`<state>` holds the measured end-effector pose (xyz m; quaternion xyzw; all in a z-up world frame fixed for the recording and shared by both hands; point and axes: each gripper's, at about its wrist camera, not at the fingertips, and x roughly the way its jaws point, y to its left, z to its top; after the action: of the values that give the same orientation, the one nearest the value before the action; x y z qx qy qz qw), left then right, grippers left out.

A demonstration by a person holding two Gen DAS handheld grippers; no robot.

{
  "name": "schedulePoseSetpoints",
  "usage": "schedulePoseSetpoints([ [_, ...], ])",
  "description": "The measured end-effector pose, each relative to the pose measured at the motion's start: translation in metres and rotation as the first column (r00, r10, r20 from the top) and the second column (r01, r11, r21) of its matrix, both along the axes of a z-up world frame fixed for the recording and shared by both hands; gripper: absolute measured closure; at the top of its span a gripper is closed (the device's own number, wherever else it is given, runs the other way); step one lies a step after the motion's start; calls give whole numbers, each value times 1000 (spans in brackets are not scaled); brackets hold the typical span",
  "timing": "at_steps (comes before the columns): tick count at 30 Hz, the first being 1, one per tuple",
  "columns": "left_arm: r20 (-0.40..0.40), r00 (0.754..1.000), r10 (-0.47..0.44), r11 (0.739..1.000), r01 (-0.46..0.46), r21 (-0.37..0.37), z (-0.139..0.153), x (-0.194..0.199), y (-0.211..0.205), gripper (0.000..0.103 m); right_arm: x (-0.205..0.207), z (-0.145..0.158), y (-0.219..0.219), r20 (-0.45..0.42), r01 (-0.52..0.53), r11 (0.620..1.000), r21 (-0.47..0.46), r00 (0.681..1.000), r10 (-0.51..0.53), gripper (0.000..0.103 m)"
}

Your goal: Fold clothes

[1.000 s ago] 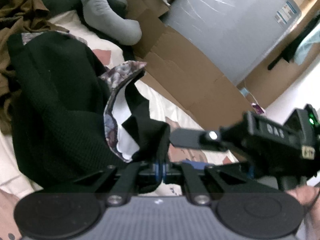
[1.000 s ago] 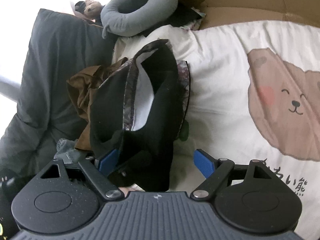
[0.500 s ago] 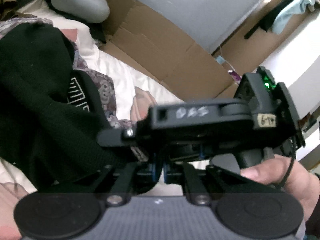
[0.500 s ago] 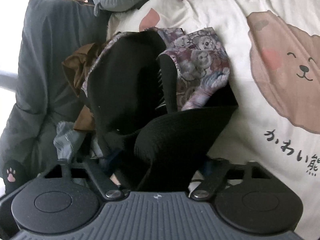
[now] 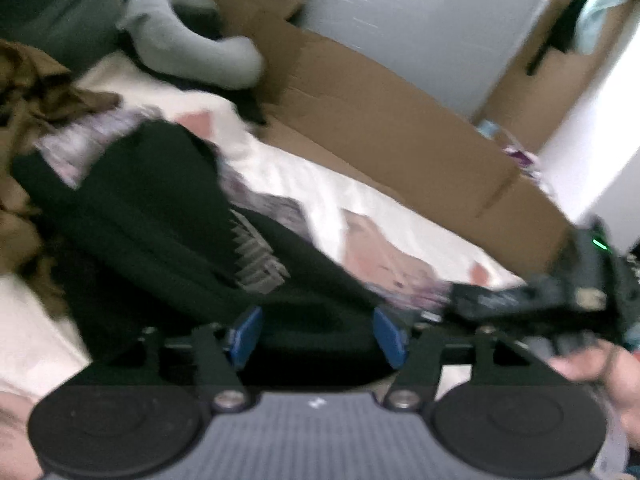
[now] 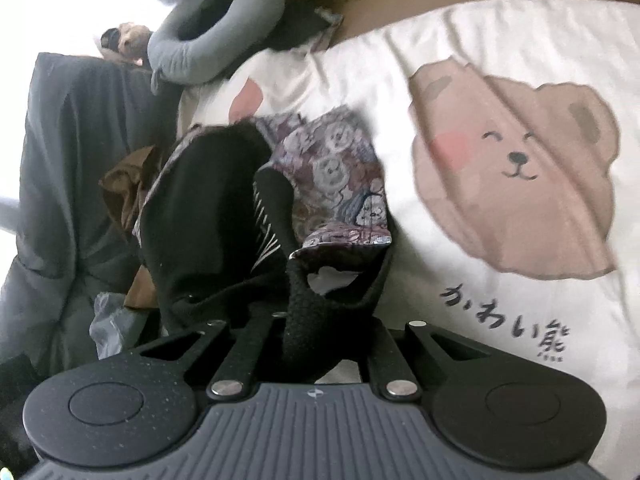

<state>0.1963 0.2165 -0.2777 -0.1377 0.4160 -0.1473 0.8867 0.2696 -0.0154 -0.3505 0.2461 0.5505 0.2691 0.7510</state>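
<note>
A black knit garment with a purple-grey bear-print lining lies crumpled on the bed. In the left wrist view, which is blurred, my left gripper stands open over the near edge of the black cloth, blue pads wide apart. My right gripper is shut on a bunched fold of the black garment, and the cloth hides its fingertips. The same right gripper shows low at the right of the left wrist view, held by a hand.
The cream bedsheet carries a large bear print and dark lettering. A brown garment lies left of the black one. A grey neck pillow, flat cardboard and a dark grey cushion border the bed.
My left gripper has let go of the black garment and opened. My right gripper, open a second ago, has shut on the garment's edge. The garment now lies lower and more spread.
</note>
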Motion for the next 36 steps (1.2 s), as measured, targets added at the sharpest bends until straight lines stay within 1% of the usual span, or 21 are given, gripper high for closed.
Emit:
schedulePoseSetpoints([
  [3,13,997,79,993,-80,83,11,11,16,27,-3,4,-11,32,28,1000,-1,999,-28,101],
  [5,28,990,136,981,-139,133,17,21,27,23,-6,6,-18,48,47,999,-7,998,-47,102],
  [6,32,987,159,976,-162,146,20,27,33,21,-7,6,-23,55,59,998,-6,997,-59,102],
  [9,29,979,201,966,-203,161,22,43,49,15,-10,8,-37,69,94,996,-5,993,-94,102],
  [13,6,968,252,953,-249,174,18,60,65,14,-18,8,-59,83,146,989,-7,986,-145,102],
  [16,-4,960,282,943,-276,186,15,70,67,13,-26,6,-77,80,191,981,-8,979,-190,102],
  [20,-9,964,264,942,-256,215,13,80,55,12,-39,6,-99,99,221,975,-29,971,-217,102],
  [25,-15,970,242,940,-230,251,11,91,40,10,-60,4,-124,95,274,961,-30,958,-270,102],
  [28,-13,982,190,944,-179,279,10,100,25,10,-71,0,-138,85,301,953,-31,951,-298,102],
  [31,6,991,137,942,-132,309,14,109,9,10,-81,-5,-151,72,324,946,-32,944,-321,102],
  [36,-7,997,75,943,-68,327,12,130,-18,10,-95,-15,-167,43,358,933,-38,933,-356,102],
])
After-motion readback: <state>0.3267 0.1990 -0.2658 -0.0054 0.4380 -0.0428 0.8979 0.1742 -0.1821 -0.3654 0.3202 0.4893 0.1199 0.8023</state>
